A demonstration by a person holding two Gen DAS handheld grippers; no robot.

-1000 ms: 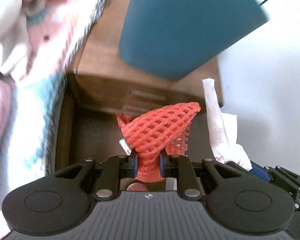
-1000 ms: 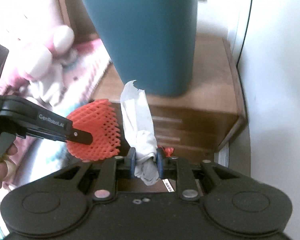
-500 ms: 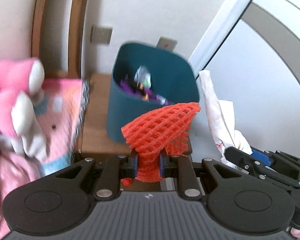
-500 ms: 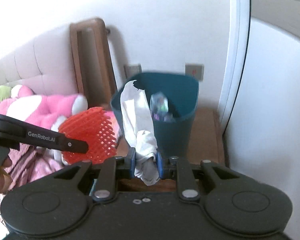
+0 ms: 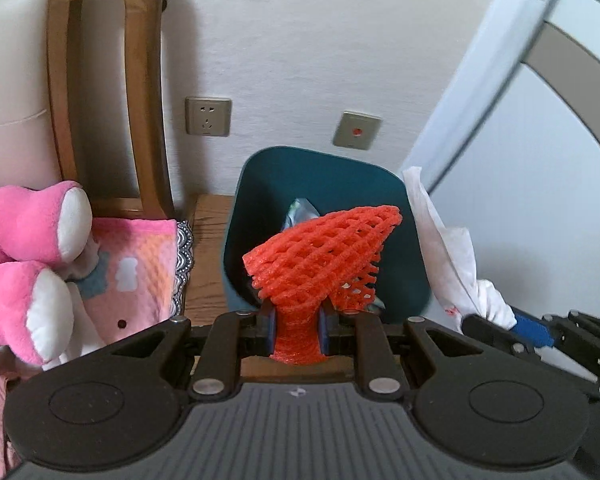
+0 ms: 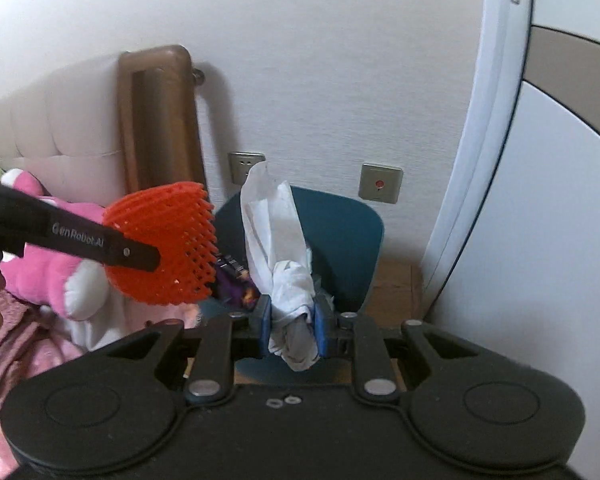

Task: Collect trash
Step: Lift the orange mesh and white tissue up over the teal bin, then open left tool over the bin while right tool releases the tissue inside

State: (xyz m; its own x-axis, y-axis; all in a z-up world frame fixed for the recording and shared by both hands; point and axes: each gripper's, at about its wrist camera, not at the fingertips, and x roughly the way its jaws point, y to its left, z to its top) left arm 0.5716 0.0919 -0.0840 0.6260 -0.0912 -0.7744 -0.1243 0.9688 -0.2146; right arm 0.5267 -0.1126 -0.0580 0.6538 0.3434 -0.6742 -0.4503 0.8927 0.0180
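Note:
My left gripper (image 5: 298, 322) is shut on a red foam net sleeve (image 5: 324, 254), which fans out in front of the open top of a teal trash bin (image 5: 320, 176). In the right wrist view my right gripper (image 6: 291, 322) is shut on a crumpled white tissue (image 6: 274, 236) that stands up in front of the same teal bin (image 6: 348, 232). Trash lies inside the bin. The left gripper's finger (image 6: 100, 246) and the red net (image 6: 168, 248) show at the left of the right wrist view. The right gripper (image 5: 496, 318) with its tissue (image 5: 444, 248) shows at the right of the left wrist view.
The bin stands on a wooden nightstand (image 5: 206, 248) against a white wall with a socket (image 5: 208, 117) and a switch (image 5: 357, 130). A bed with a wooden headboard post (image 5: 104, 80), pink plush toys (image 5: 24, 240) and a pink blanket (image 5: 134, 264) lies left. A white door (image 6: 560, 200) stands right.
Both grippers have risen with their loads. The view went from the bin's outer side and the nightstand front to looking down over the bin's open top.

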